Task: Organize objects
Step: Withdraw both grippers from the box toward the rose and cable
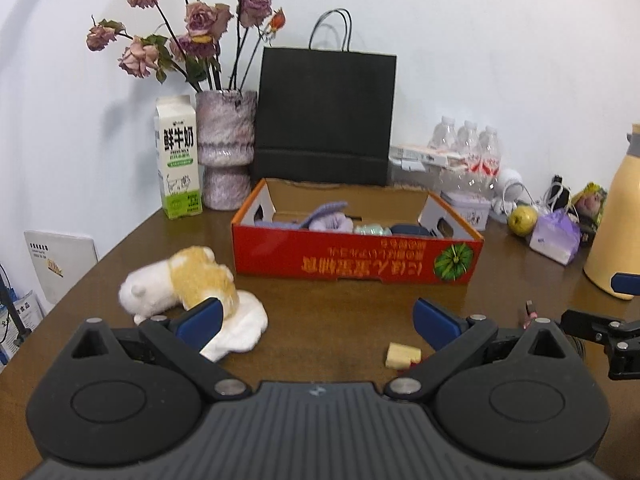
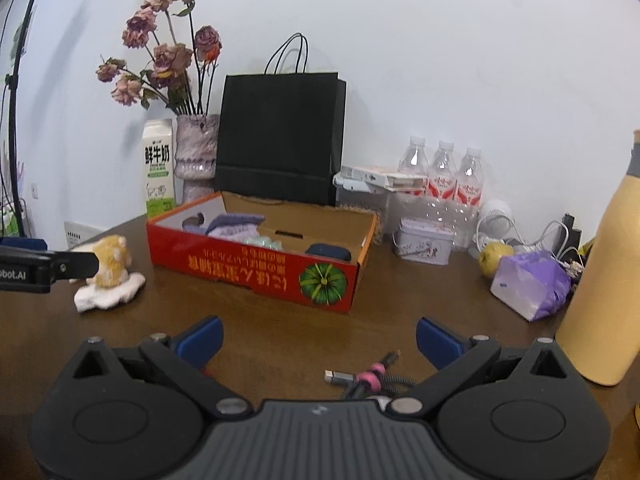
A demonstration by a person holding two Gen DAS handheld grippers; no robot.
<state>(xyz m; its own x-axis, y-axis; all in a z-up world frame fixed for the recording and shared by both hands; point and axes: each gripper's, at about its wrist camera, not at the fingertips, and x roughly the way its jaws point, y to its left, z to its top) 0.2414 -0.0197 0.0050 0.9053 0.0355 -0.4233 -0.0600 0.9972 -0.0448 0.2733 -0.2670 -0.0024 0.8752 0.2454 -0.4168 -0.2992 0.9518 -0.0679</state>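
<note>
A red cardboard box [image 1: 352,258] [image 2: 256,268] stands on the brown table and holds purple cloth items [image 1: 324,216], a pale green item and a dark blue one. A white and tan plush toy [image 1: 180,280] [image 2: 110,272] lies left of the box. My left gripper [image 1: 318,320] is open and empty, its left finger just in front of the plush. A small yellow block [image 1: 402,355] lies by its right finger. My right gripper [image 2: 318,338] is open and empty above a bundled cable [image 2: 368,378] with a pink tie.
Behind the box stand a black paper bag [image 1: 326,116], a vase of dried roses [image 1: 226,148] and a milk carton [image 1: 178,160]. To the right are water bottles [image 2: 444,184], a small tin [image 2: 426,242], a green apple [image 2: 494,258], a purple packet [image 2: 528,284] and a yellow thermos [image 2: 604,300].
</note>
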